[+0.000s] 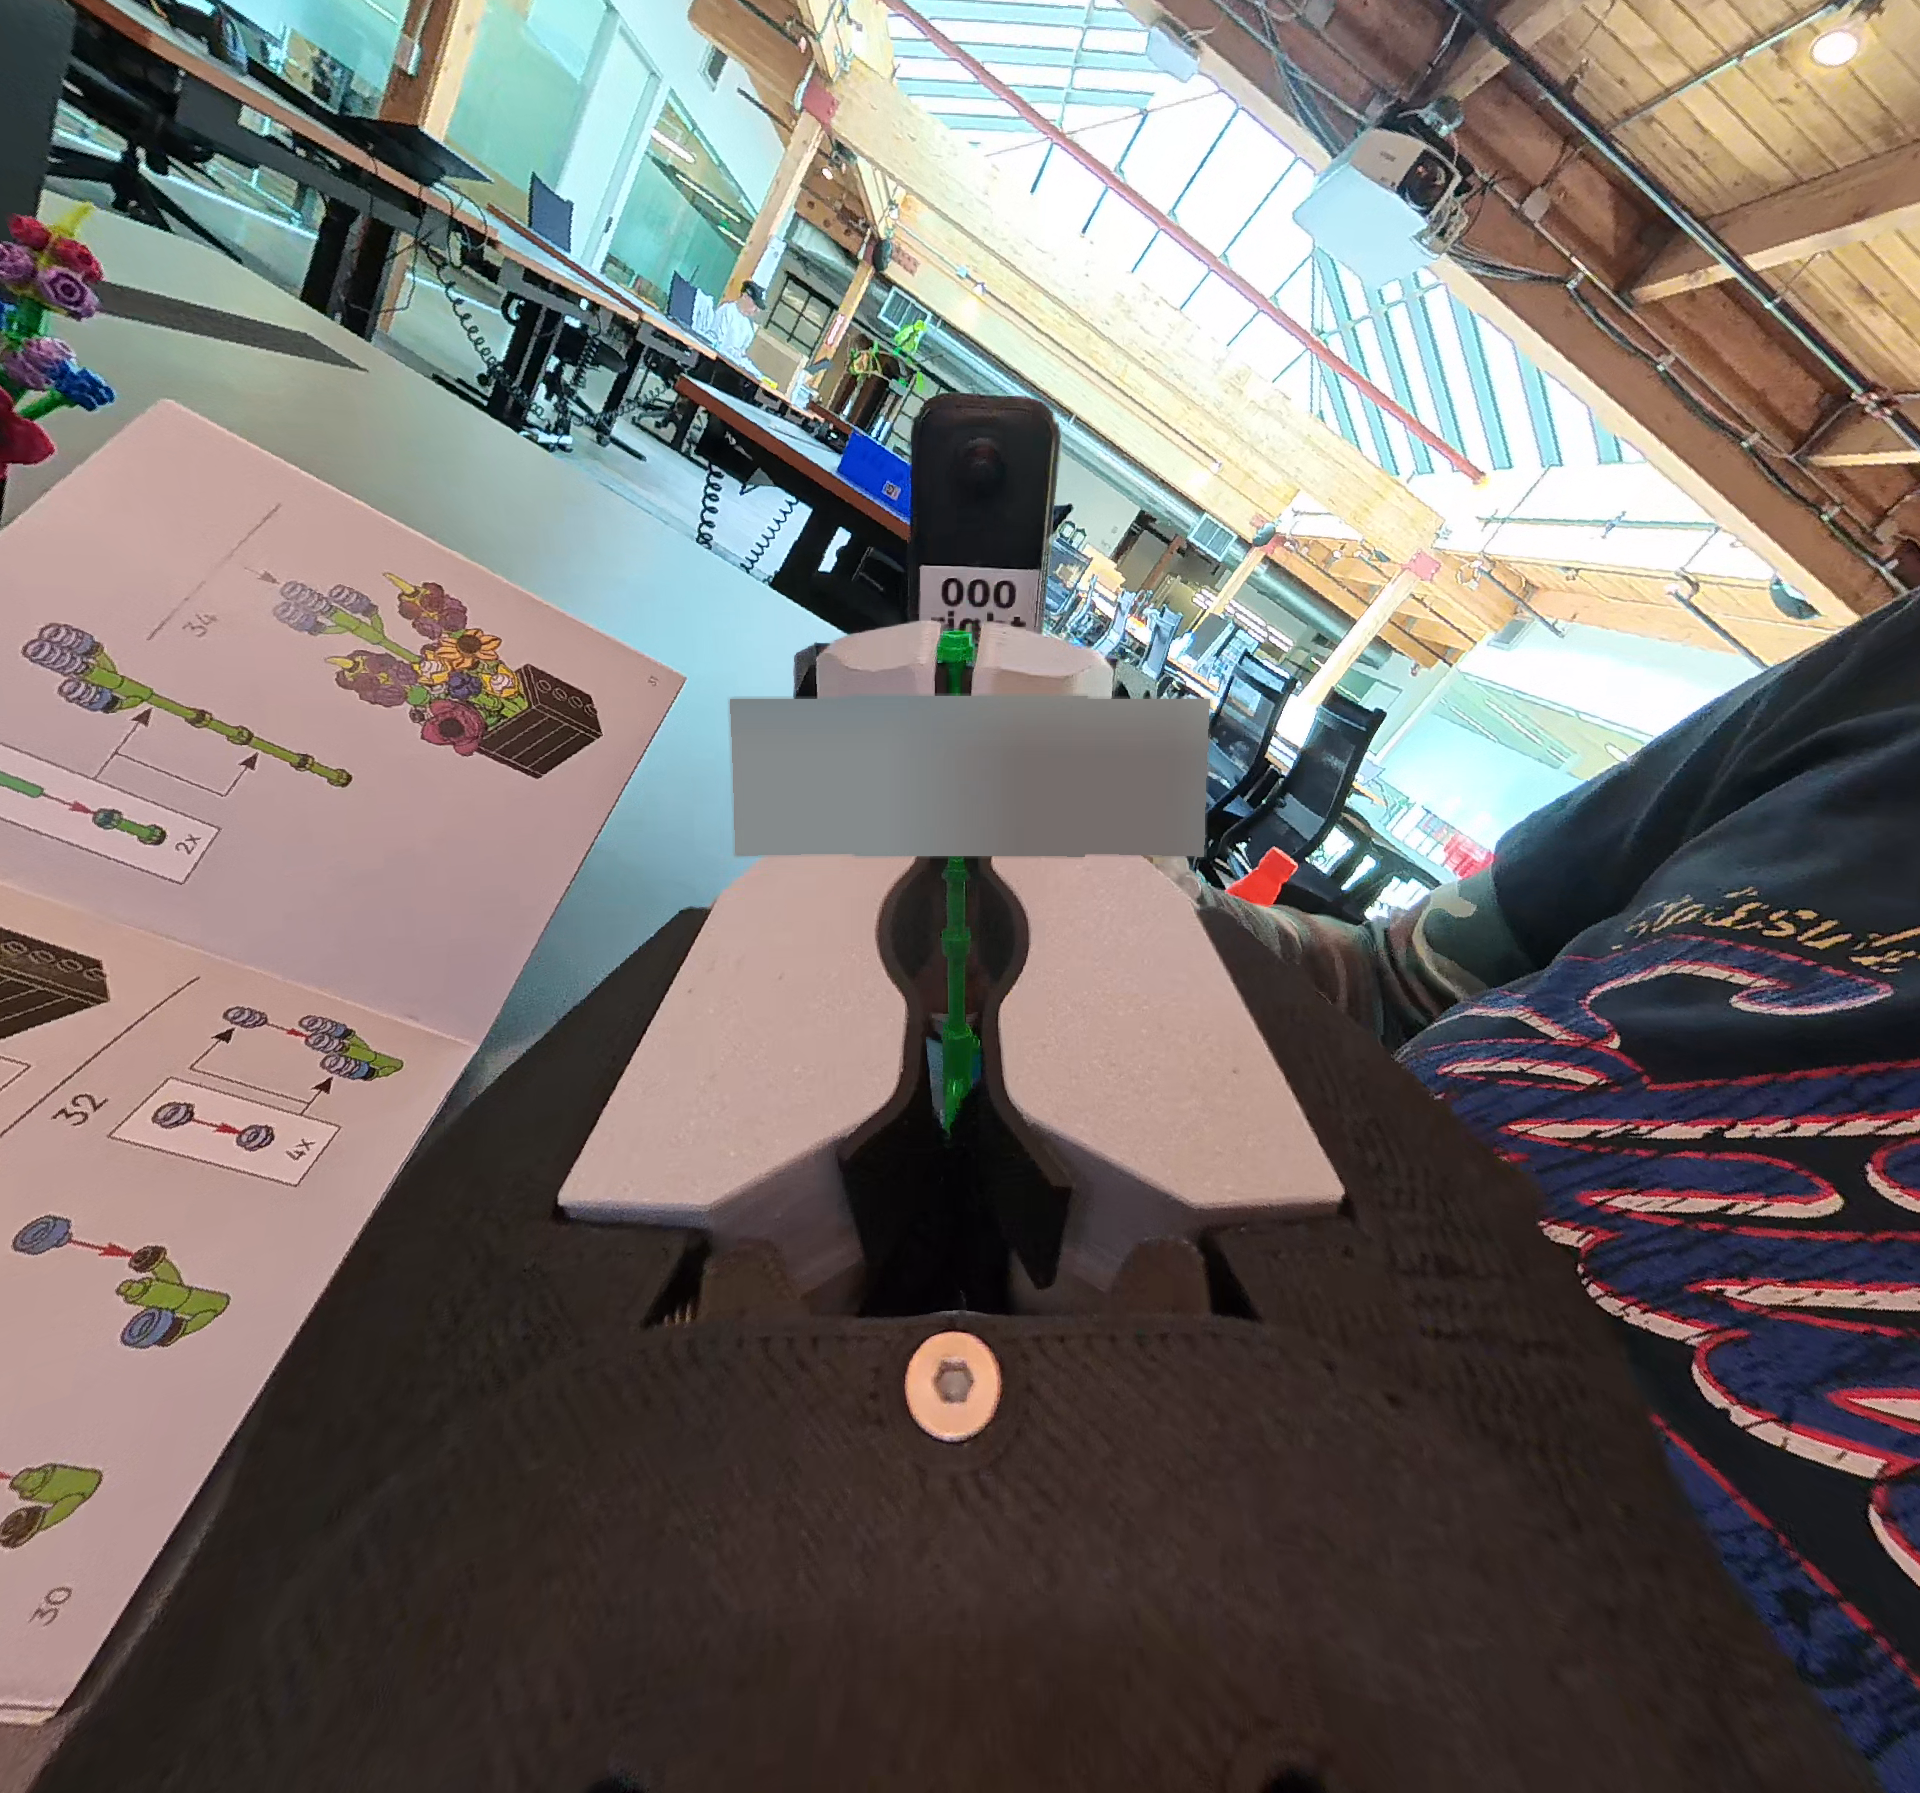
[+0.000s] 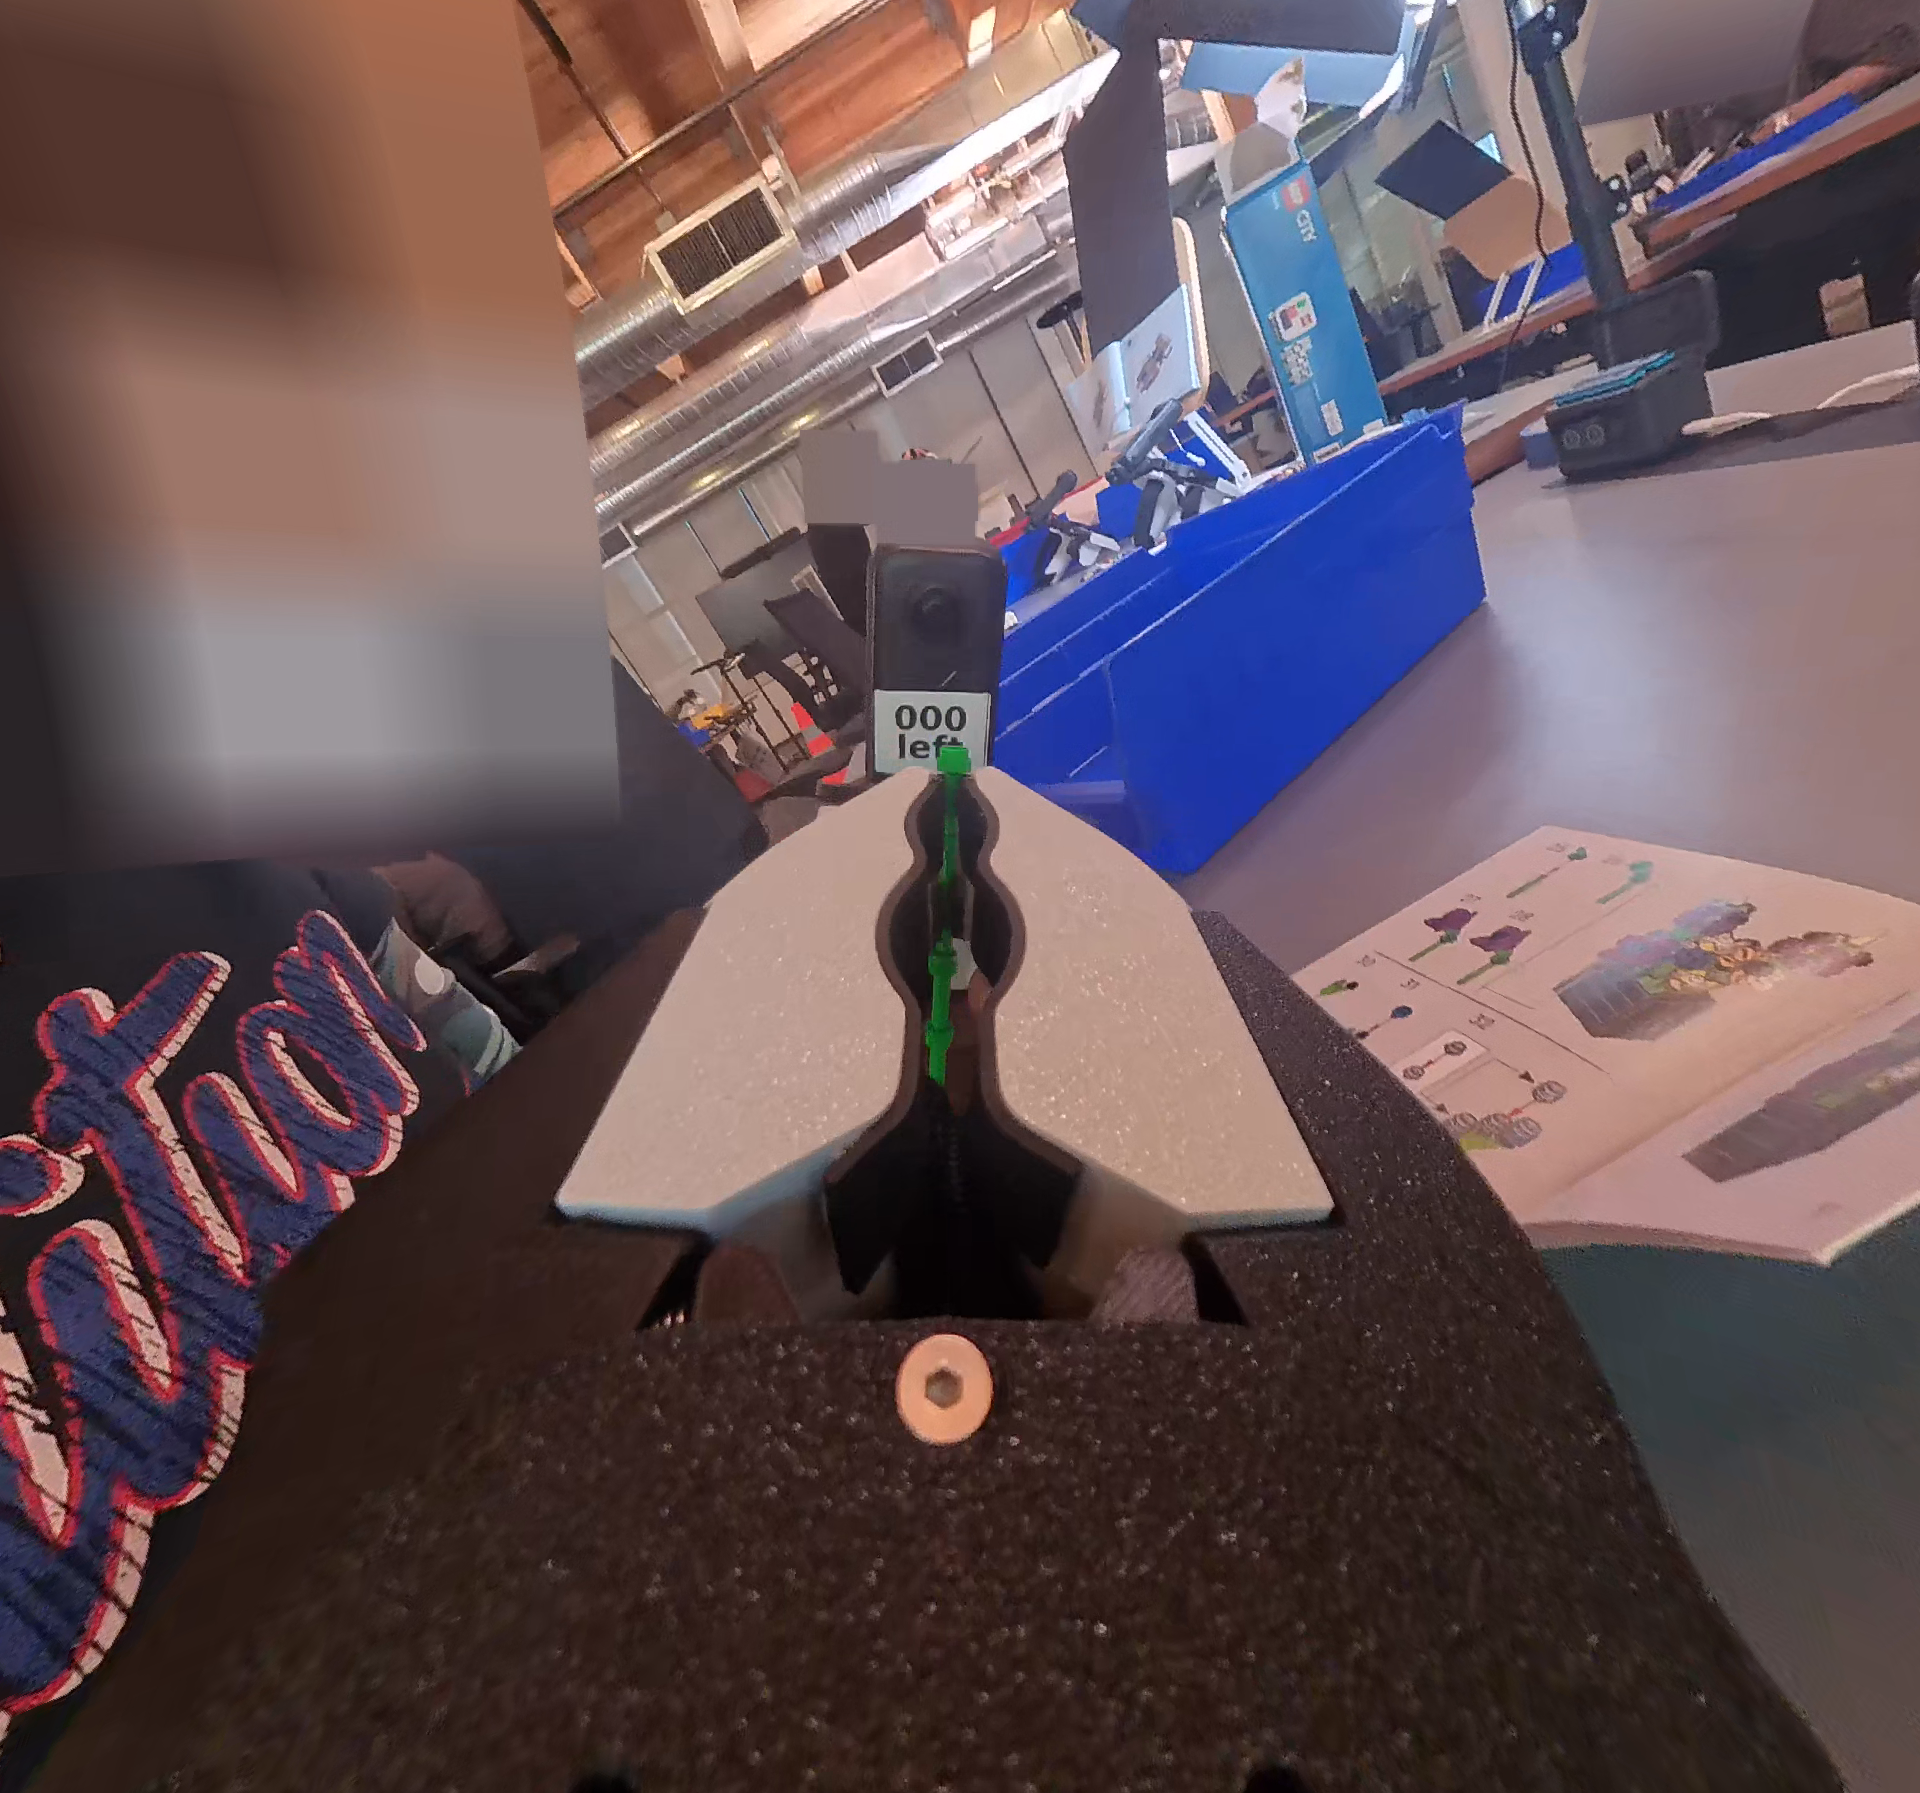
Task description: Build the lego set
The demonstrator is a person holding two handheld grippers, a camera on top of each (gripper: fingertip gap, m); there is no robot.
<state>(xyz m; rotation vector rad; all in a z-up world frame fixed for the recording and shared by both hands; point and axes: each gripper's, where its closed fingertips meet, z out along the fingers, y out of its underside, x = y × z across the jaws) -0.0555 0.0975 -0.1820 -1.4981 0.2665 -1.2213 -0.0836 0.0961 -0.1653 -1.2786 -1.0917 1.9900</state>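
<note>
Claw on the left (image 1: 951, 912) is clenching one end of a thin green stem (image 1: 954, 954) running lengthwise toward the facing right claw (image 1: 961, 668), instruction booklet (image 1: 312, 704) lying alongside on the table (image 1: 436, 455); right claw (image 2: 951, 808) is likewise gripping the stem (image 2: 940, 995), blue bins (image 2: 1299, 621) holding indistinct parts.

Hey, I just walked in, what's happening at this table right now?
A person is building a Lego flower set with two tools. The left hand-held gripper and the right hand-held gripper face each other tip to tip, both shut on one thin green stem held lengthwise between them, apparently to join stem sections. The instruction booklet lies open on the grey table, a built flower bouquet stands at its far edge, and blue bins sit behind.
</note>
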